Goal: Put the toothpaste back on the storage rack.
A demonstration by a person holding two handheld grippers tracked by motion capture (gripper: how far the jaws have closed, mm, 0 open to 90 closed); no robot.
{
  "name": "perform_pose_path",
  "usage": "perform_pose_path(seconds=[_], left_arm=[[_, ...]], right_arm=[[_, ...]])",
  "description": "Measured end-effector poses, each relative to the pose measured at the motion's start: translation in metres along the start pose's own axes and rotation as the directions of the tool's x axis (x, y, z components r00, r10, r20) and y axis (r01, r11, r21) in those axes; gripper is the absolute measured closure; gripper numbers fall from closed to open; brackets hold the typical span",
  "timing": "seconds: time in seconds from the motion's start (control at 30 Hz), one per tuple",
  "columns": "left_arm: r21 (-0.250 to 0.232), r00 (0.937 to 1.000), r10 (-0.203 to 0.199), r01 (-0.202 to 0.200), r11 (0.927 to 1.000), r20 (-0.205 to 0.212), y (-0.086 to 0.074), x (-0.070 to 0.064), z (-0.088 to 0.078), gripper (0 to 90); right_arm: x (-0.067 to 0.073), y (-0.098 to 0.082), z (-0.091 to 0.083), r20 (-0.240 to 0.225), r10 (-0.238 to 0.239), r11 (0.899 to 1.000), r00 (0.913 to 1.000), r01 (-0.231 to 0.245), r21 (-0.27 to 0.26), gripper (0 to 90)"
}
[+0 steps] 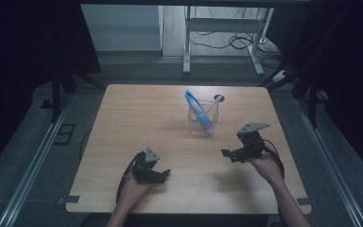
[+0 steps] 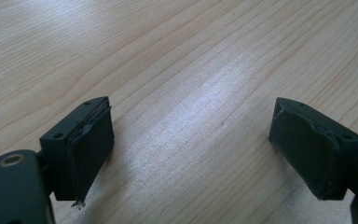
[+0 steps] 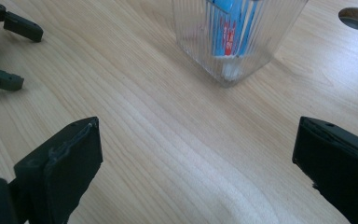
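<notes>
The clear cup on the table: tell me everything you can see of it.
The clear cup is a see-through, squarish holder with ribbed walls, plastic or glass by its look. It stands upright on the wooden table, right of centre, near a round hole in the top. A blue tube with red print leans inside, sticking out above the rim, beside a thin stick. Neither gripper touches it.
</notes>
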State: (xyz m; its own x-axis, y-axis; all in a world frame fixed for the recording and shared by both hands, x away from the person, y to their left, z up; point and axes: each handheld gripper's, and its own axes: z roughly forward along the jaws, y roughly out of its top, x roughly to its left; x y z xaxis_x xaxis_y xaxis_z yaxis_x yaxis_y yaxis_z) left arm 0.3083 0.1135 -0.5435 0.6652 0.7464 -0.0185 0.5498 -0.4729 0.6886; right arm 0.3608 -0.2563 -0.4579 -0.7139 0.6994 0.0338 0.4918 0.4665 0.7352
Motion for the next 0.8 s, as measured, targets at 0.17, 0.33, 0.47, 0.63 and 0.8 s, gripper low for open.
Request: perform_pose_path(seconds=[0.17,0.33,0.47,0.63,0.8], left_arm=[[0.001,1.0000,0.000,0.000,1.0000,0.000,0.000,0.000,0.000,13.9],[-0.001,1.0000,-0.002,0.002,1.0000,0.000,0.000,0.000,0.000,13.9],[-0.001,1.0000,-0.006,0.006,1.0000,0.000,0.000,0.000,0.000,13.9],[-0.001,1.0000,-0.004,0.004,1.0000,0.001,0.000,0.000,0.000,13.9],[0.000,1.0000,-0.006,0.006,1.0000,0.001,0.000,0.000,0.000,13.9]], right_arm=[[0.000,-0.008,-0.005,0.002,0.009,1.000,1.0000,-0.009,-0.009,1.5],[0.000,-0.018,-0.009,0.002,0.019,1.000,0.9998,-0.019,-0.010,1.6],[0.001,-0.032,-0.010,0.012,0.024,1.000,0.9996,-0.024,-0.001,1.5],[0.002,-0.046,-0.011,0.019,0.038,0.999,0.9991,-0.038,0.002,1.5],[0.002,-0.056,-0.013,0.022,0.050,0.999,0.9985,-0.049,-0.003,1.5]])
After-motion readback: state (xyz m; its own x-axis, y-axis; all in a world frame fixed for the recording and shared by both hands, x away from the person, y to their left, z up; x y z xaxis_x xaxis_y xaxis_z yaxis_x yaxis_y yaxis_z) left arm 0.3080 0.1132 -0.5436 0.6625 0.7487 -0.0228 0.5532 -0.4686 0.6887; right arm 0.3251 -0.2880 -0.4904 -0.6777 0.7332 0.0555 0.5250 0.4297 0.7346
